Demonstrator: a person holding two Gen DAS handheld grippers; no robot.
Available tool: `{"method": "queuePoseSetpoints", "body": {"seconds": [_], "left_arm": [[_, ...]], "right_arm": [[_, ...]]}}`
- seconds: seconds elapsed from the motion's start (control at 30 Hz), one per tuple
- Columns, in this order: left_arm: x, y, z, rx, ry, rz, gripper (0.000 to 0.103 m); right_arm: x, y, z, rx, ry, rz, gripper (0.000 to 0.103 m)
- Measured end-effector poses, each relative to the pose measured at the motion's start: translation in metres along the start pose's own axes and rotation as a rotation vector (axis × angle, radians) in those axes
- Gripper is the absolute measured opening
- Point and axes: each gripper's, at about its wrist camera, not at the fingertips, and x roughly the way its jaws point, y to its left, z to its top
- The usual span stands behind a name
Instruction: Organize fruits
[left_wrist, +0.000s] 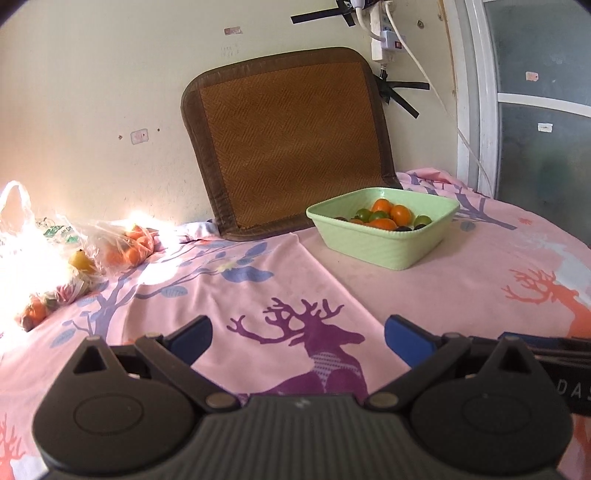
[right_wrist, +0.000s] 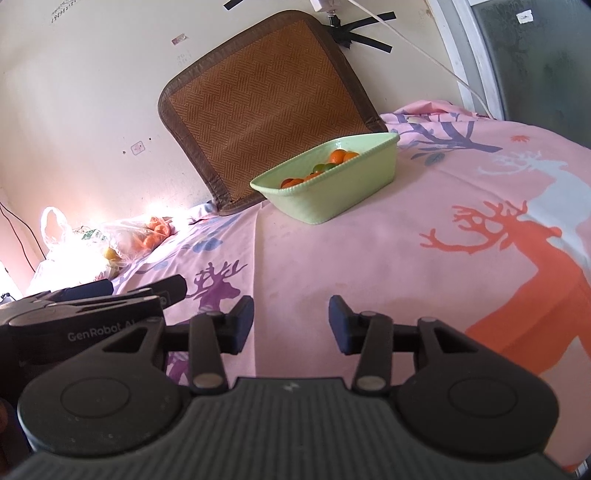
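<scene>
- Currently we see the fruits (left_wrist: 388, 216) piled in the green dish (left_wrist: 384, 247): orange, green and a few dark ones, all below the rim.
- The dish sits on the pink deer-print sheet (left_wrist: 461, 295), just in front of the brown woven mat (left_wrist: 284, 140) that leans on the wall.
- More fruit is in clear plastic bags (left_wrist: 122, 243) at the far left of the sheet, well apart from the dish; sun glare washes out part of them.
- The left gripper (left_wrist: 297, 338) has its jaws wide apart, nothing between them, only the purple deer print under the gap.
- The right gripper (right_wrist: 291, 323) is partly open, with a narrower gap, and nothing held; bare sheet shows between the blue pads (right_wrist: 341, 321).
- In the right wrist view we see the left gripper's body just to the left of the right one, close beside it.
- Both grippers are near the front of the sheet, apart from the dish.
- White cable (left_wrist: 424, 74) and black tape strips are on the wall above the mat.
</scene>
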Motion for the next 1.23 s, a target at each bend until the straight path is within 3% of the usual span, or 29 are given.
{"method": "queuePoseSetpoints", "body": {"seconds": [0.17,0.33,0.8,1.23], "left_arm": [[-0.0042,0.0008,0.0017,-0.019,-0.013,-0.011,0.103],[-0.0028,0.0003,-0.0008,-0.022,0.025,-0.019,0.103],[-0.0026,0.0000,-0.0009,-0.006,0.032,0.018,0.103],[0.0024,-0.0005,-0.0044,-0.003,0.060,-0.015,0.103]], "right_arm": [[0.0001,-0.0007,0.0000,0.003,0.001,0.000,0.049],[0.0000,-0.0017,-0.0003,0.006,0.001,-0.003,0.049],[-0.0008,-0.0029,-0.0018,0.016,-0.001,-0.008,0.049],[0.0010,-0.0051,-0.0030,0.025,0.001,-0.014,0.050]]}}
